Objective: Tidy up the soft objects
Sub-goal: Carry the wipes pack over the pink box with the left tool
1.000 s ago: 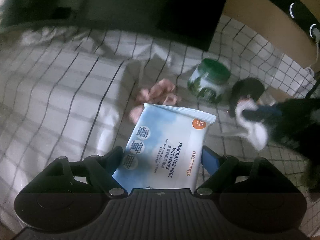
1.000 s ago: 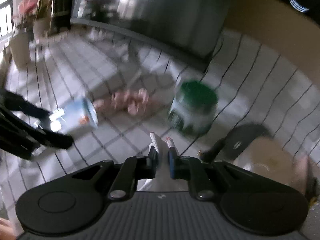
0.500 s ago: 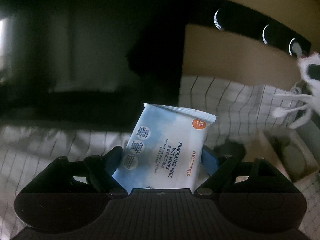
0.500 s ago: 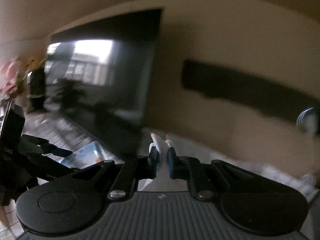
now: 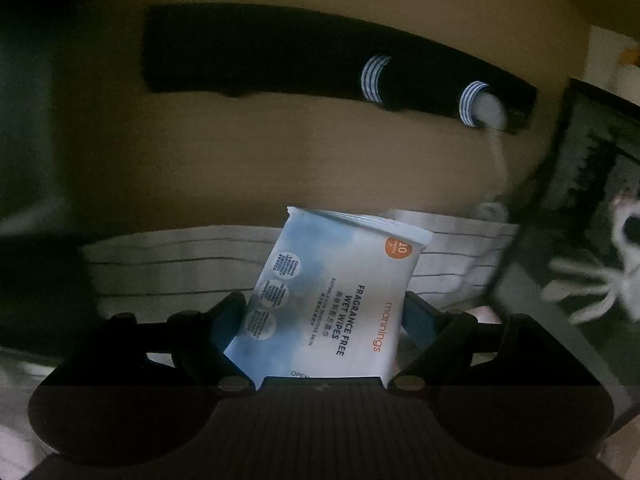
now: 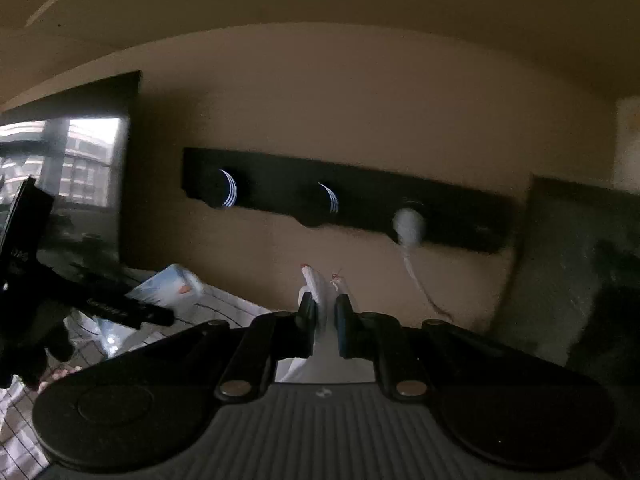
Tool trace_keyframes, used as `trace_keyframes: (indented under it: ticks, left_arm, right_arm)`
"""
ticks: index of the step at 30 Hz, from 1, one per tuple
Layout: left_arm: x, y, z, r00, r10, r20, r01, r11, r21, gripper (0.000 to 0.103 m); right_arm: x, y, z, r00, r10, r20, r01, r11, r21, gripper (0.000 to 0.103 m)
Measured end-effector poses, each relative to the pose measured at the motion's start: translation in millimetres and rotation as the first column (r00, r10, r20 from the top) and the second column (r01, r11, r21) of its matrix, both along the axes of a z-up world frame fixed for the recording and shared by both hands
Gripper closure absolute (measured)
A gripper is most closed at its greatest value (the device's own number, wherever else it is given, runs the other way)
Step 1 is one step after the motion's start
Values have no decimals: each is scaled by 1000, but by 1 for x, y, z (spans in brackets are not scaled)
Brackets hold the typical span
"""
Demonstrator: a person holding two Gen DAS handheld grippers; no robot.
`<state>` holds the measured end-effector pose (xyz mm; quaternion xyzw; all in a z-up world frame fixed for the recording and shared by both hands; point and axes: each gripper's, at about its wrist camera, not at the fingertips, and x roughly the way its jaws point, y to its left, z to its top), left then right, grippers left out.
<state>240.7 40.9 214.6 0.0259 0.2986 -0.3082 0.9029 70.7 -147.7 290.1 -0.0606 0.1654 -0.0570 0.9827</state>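
Note:
A light-blue pack of wet wipes stands tilted between the fingers of my left gripper, which is shut on its lower part. My right gripper is shut on a white soft item with small red tips that pokes out past the pads. In the left wrist view that white item shows at the right edge with limp strands hanging. In the right wrist view the left gripper and its wipes pack sit at the lower left. Both grippers are raised above the bed, facing the wall.
A tan wall carries a black panel with round ringed fittings and a white plug with a cord. A dark screen stands at the left. White checked bedding lies below. A dark framed surface is at the right.
Both grippers have risen and tipped up from the bed towards the wall. The green jar and pink item have dropped out of view. Both grips are unchanged.

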Motion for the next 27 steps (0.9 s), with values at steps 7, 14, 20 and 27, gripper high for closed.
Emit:
trace_keyframes:
  ticks: [7, 14, 20, 27]
  left_arm:
    - [-12, -71, -35, 994, -49, -97, 50, 999, 0, 15]
    - [-28, -101, -66, 980, -65, -186, 64, 998, -12, 15]
    - [-42, -113, -87, 969, -82, -231, 80, 997, -19, 15]
    - [-49, -128, -114, 977, -50, -208, 46, 999, -24, 15]
  right_arm:
    - [-18, -45, -25, 997, -63, -44, 64, 998, 26, 92]
    - [-24, -68, -43, 995, -85, -61, 89, 994, 65, 92]
    - [-26, -77, -57, 991, -111, -77, 119, 988, 99, 92]
    - [-36, -73, -68, 986, -113, -120, 122, 990, 74, 92]
